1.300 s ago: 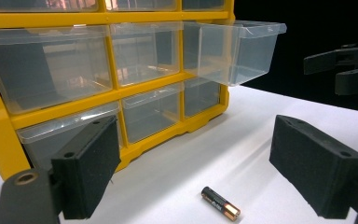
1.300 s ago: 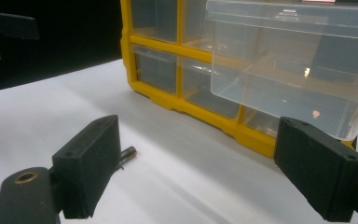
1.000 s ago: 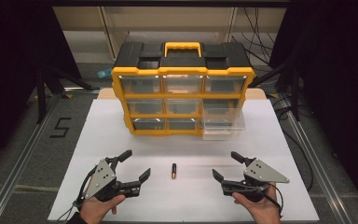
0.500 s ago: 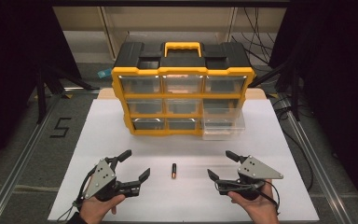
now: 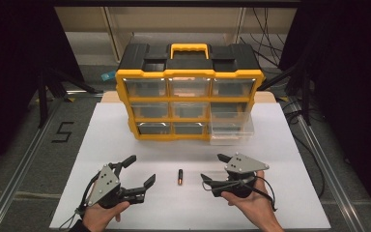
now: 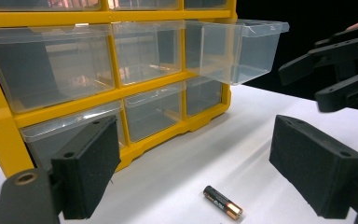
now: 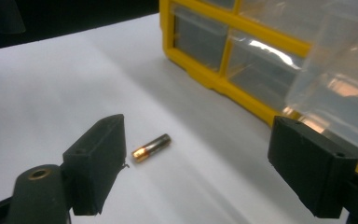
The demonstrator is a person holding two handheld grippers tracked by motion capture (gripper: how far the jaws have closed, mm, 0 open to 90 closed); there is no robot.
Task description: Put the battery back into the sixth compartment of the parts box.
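High view: a small battery (image 5: pixel 179 177), dark with a copper-coloured end, lies flat on the white table (image 5: pixel 290 154) between the two grippers, touching neither. The left gripper (image 5: pixel 137 170) sits at its 9 o'clock with jaws spread wide, holding nothing; the right gripper (image 5: pixel 214 168) sits at its 3 o'clock, also spread and empty. At the battery's 12 o'clock, well apart, stands a yellow-and-black drawer organizer (image 5: pixel 189 92) with clear drawers; its lower right drawer (image 5: pixel 232 128) is pulled out. A "5" mark (image 5: pixel 63 131) shows on the floor at 9 o'clock of the table.

Left gripper view: the battery (image 6: pixel 222 202) lies between the parted jaws, toward 6 o'clock; its label is too small to read. The organizer (image 6: pixel 98 88) fills 11 o'clock, and the open drawer (image 6: pixel 235 46) juts out at 1 o'clock. The right gripper (image 6: pixel 335 70) appears at 3 o'clock.

Right gripper view: the battery (image 7: pixel 151 147) rests just beside the left-hand jaw, copper end nearest it. The organizer (image 7: pixel 223 51) lies at 1 o'clock.
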